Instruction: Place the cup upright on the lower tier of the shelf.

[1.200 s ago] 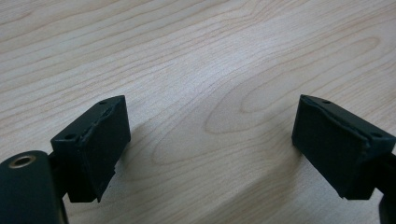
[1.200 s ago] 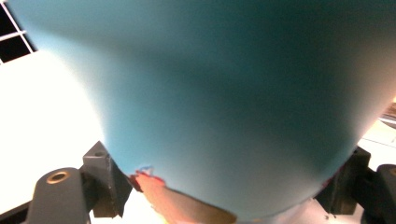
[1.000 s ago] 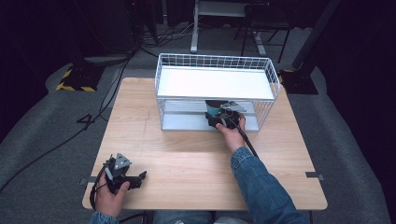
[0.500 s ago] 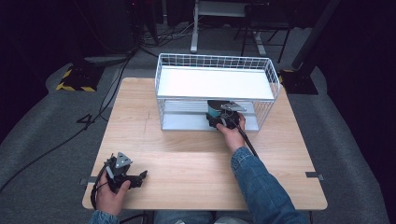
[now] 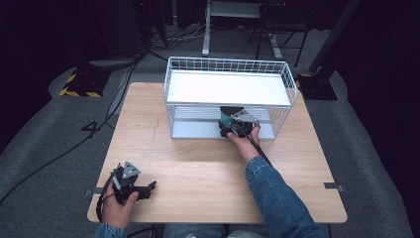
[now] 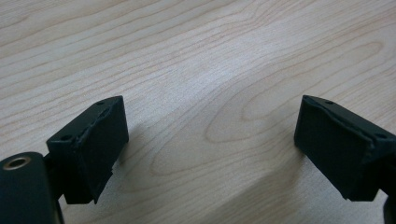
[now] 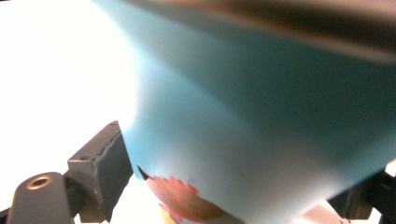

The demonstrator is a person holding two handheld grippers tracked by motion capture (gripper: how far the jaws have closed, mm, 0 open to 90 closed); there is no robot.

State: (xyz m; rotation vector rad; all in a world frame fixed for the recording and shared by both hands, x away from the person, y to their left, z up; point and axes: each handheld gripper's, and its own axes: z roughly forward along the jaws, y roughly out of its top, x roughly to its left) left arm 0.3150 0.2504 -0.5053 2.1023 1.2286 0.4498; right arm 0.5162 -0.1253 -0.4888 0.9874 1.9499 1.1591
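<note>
1. Right gripper (image 5: 229, 127), just right of centre in the high view: reached into the lower tier of the white wire rack (image 5: 171, 84), clamped on a teal cup (image 7: 261, 140) with a dark rim.
2. In the right gripper view, jaws at lower left and lower right corners, pressed to either side of the cup; red-orange print at bottom centre, blurred beyond reading.
3. Left gripper (image 5: 143, 191), lower left of the high view: held low over the wooden table (image 5: 208, 173), released, jaws spread wide, grasping nothing.
4. Cup mostly hidden under the rack's upper shelf in the high view; base cut off below in the right gripper view.
</note>
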